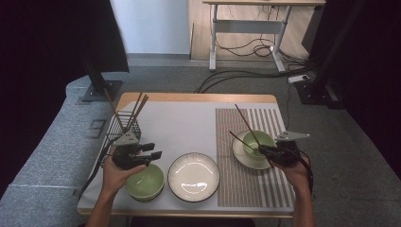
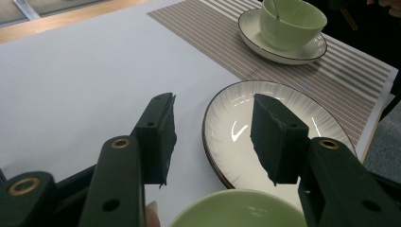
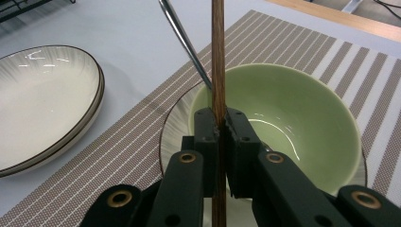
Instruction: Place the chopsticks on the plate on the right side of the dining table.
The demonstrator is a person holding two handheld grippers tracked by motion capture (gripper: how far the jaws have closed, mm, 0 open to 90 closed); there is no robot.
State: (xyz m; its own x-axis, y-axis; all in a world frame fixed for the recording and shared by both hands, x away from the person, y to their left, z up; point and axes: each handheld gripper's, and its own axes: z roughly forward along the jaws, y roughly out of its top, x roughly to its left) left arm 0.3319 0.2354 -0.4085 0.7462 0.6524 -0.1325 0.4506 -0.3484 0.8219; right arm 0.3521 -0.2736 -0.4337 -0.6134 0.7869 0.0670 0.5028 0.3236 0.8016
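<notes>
One slim wooden chopstick (image 3: 218, 56) pinched; glossy round bowl (image 3: 302, 118).

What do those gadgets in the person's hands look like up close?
Each hand-held gripper, left and right, is a black body ending in two flat black jaws with rough dark pads, joined by arms with brass-coloured rivets. A grey three-cornered plate sits on top of each, and a black cable trails back. The forearms are bare, with no sleeves showing.

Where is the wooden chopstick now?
The wooden chopstick is clamped in the right claw, standing over the green bowl on the striped placemat, at the table's right in the high view.
</notes>
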